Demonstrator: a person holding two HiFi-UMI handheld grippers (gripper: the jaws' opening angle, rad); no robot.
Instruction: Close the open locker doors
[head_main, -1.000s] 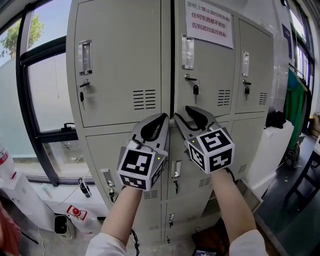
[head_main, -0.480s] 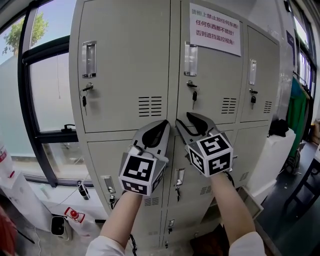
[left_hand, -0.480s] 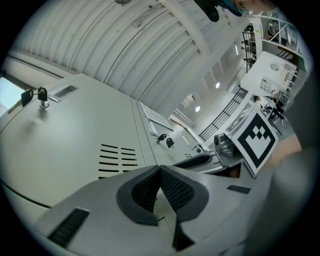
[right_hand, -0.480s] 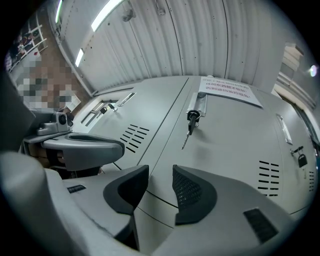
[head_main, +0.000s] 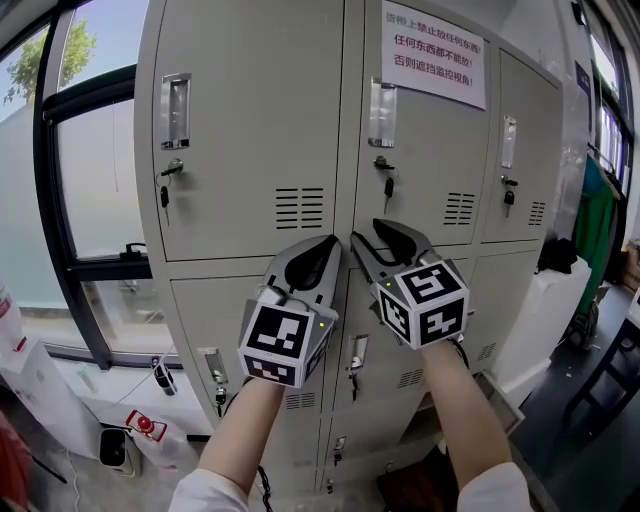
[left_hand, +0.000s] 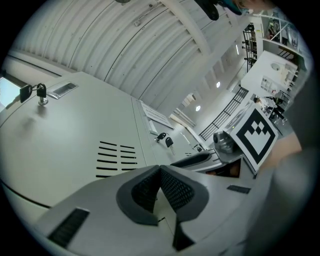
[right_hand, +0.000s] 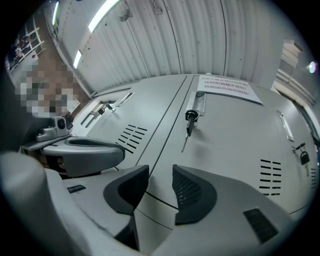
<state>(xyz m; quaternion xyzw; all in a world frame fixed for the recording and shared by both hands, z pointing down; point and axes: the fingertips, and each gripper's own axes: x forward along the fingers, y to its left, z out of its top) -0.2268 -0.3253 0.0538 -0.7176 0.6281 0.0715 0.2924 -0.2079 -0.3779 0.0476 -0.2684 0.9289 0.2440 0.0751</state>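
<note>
A bank of grey lockers (head_main: 250, 120) stands beside a window (head_main: 90, 180). The upper locker doors (head_main: 420, 140) sit flush and closed, with keys (head_main: 388, 186) hanging in their locks. The left tongs (head_main: 334, 242) are clenched tip to tip on nothing. The right tongs (head_main: 366, 233) are released, jaws apart and empty. Both hover near the lower edge of the upper locker doors.

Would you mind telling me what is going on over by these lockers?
A person holds a gripper in each hand up close to a bank of grey lockers. The left gripper is shut with nothing in it. The right gripper is open and empty. Both tips sit near the seam below the upper doors, by the middle column. The upper doors in view look closed, with keys hanging in their locks.
</note>
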